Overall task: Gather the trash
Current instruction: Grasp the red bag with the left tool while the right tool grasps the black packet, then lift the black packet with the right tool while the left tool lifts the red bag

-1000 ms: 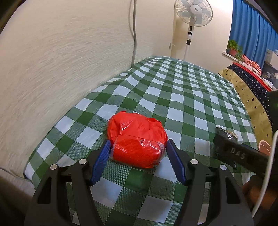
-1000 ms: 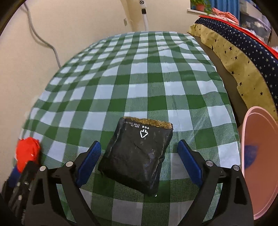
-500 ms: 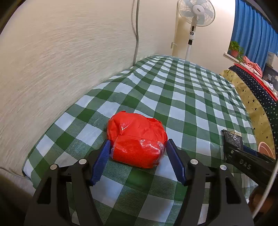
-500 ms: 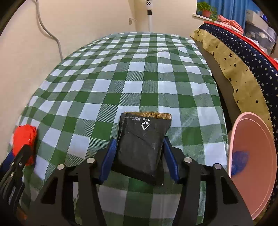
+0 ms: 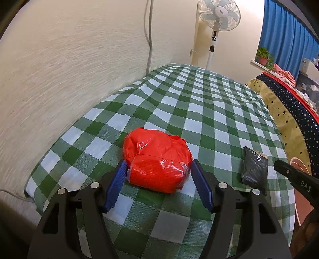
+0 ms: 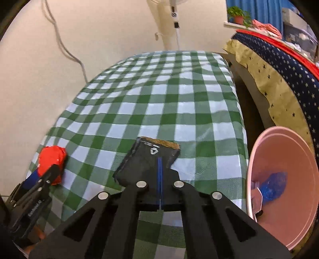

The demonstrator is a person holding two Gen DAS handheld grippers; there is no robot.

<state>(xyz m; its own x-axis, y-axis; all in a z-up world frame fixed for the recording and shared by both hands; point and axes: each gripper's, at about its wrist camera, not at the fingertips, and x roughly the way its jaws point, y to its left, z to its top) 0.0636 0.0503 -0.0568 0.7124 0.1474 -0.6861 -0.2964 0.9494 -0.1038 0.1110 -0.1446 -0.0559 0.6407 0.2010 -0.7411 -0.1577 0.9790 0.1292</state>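
1. The right hand-held gripper [image 6: 160,171] has just closed its jaws, and the blue pads now meet in a thin line over the near part of the black packet [image 6: 148,161]. The pictures do not make plain whether a fold of the packet is pinched between the pads or the packet only lies under them.
2. The black packet extends forward from that gripper's fingertips over the green-checked bench [image 6: 159,95], its gold-edged end farthest from the gripper.
3. To the right of the right hand-held gripper stands a pink bin [image 6: 259,151], beside the bench edge, with a crumpled blue wrapper [image 6: 274,186] inside.
4. The left hand-held gripper [image 5: 158,169] has its jaws parted, one blue pad on each side of the red plastic bundle [image 5: 157,157]. The pads sit just beside the bundle's flanks; whether they press on it is unclear.
5. The red plastic bundle rests on the bench between and slightly ahead of the left fingertips.
6. Far ahead of both grippers, past the bench's end, a white pedestal fan [image 5: 218,16] stands by the wall.
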